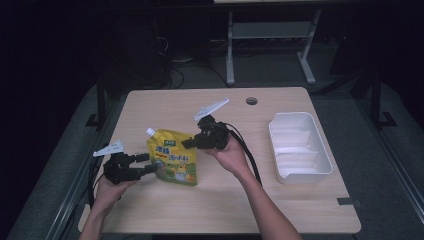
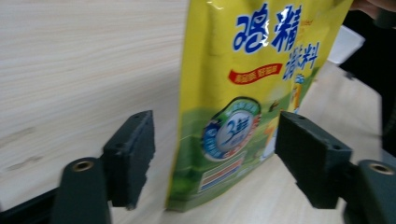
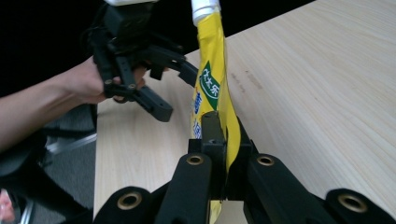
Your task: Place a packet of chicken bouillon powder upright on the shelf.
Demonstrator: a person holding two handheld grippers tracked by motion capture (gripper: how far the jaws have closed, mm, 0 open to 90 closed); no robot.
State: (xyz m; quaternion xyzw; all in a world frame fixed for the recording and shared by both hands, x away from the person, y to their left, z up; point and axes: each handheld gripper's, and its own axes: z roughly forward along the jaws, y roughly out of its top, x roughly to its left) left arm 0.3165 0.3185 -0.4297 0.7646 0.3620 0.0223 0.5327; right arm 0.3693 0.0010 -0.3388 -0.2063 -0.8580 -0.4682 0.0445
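Note:
A yellow spouted drink pouch [image 1: 172, 157] with a white cap stands upright over the wooden table [image 1: 260, 205]. My right gripper [image 1: 186, 144] is shut on the pouch's upper right edge; in the right gripper view the jaws [image 3: 224, 135] pinch the pouch [image 3: 212, 88] edge-on. My left gripper [image 1: 148, 163] is open at the pouch's lower left. In the left gripper view its gripper [image 2: 219, 161] straddles the pouch [image 2: 243, 107], with a gap between each pad and the pouch. The left gripper [image 3: 180, 95] also appears, open, in the right gripper view.
A white plastic tray [image 1: 324, 159] sits at the table's right side. A round cable hole [image 1: 251, 101] is near the far edge. Behind the table are a dark floor, cables and a metal frame.

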